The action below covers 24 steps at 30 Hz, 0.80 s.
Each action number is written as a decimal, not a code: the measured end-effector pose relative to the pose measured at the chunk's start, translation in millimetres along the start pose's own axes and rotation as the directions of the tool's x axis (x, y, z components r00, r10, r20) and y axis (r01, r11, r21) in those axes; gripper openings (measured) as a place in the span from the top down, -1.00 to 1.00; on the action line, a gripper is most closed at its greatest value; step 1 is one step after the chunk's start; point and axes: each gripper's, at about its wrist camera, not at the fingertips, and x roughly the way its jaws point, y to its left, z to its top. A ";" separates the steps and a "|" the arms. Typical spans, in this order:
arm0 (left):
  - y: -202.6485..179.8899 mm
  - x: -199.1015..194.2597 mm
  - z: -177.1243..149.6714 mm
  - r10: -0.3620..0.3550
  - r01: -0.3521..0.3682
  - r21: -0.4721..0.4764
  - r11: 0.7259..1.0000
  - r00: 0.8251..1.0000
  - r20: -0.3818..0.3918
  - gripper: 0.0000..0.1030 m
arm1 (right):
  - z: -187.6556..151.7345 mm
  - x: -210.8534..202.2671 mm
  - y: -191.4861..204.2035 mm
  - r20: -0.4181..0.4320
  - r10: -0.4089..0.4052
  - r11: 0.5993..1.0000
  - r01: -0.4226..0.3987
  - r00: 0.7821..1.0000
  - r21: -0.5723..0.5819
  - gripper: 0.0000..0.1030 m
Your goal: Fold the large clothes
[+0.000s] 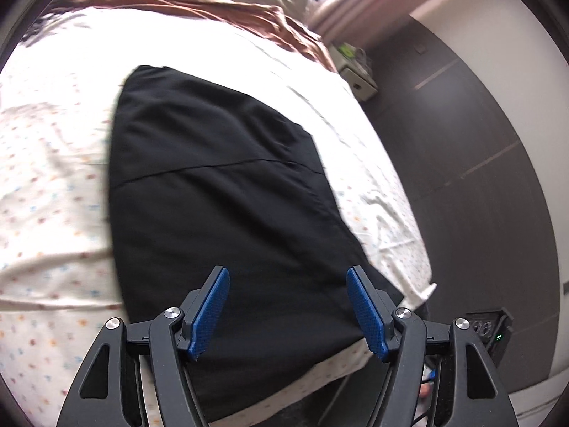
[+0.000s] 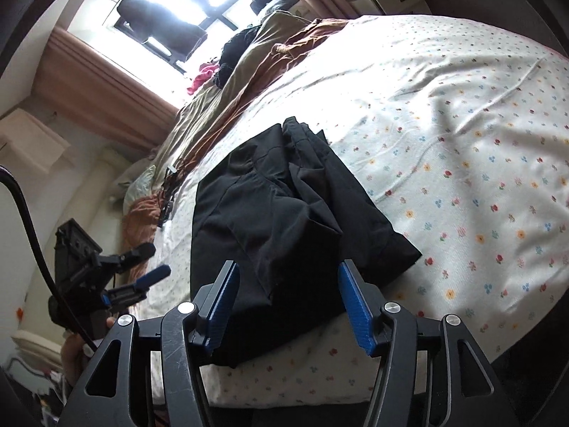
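Observation:
A large black garment lies folded on the bed, flat in the left wrist view and with a bunched, layered top in the right wrist view. My left gripper is open and empty, hovering over the garment's near end. It also shows in the right wrist view, at the left beside the bed, jaws apart. My right gripper is open and empty, just above the garment's near edge by the bed's corner.
The bed has a white flower-print sheet. Brown and beige bedding is bunched along its far side under a bright window. A white bedside cabinet stands by the dark floor.

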 end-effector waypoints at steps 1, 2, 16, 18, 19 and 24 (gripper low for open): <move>8.4 -4.0 -2.0 0.019 -0.019 -0.011 1.000 1.000 0.007 -0.35 | 2.5 1.6 2.4 0.002 0.006 1.000 -0.006 1.000 -0.008 -0.13; 16.0 -6.8 -5.5 0.037 -0.037 -0.023 0.999 0.999 0.011 -0.35 | 5.7 3.7 3.3 0.007 0.007 1.000 -0.007 1.000 -0.016 -0.12; 63.2 16.4 -62.5 0.065 -0.073 -0.129 0.989 0.996 -0.067 -0.35 | -2.7 19.0 -58.6 0.000 -0.145 0.985 0.144 0.989 0.096 0.93; 61.3 23.4 -70.2 0.046 -0.058 -0.134 0.989 0.995 -0.087 -0.35 | -7.9 17.4 -62.4 0.004 -0.169 0.981 0.168 0.986 0.098 0.93; 60.6 26.7 -74.2 0.038 -0.051 -0.140 0.989 0.995 -0.095 -0.31 | -9.8 16.3 -65.2 0.005 -0.179 0.978 0.177 0.984 0.108 0.94; 51.2 41.8 -76.0 0.058 -0.071 -0.127 0.989 0.993 -0.104 -0.11 | -5.8 5.5 -90.0 0.010 -0.234 0.957 0.229 0.972 0.178 0.98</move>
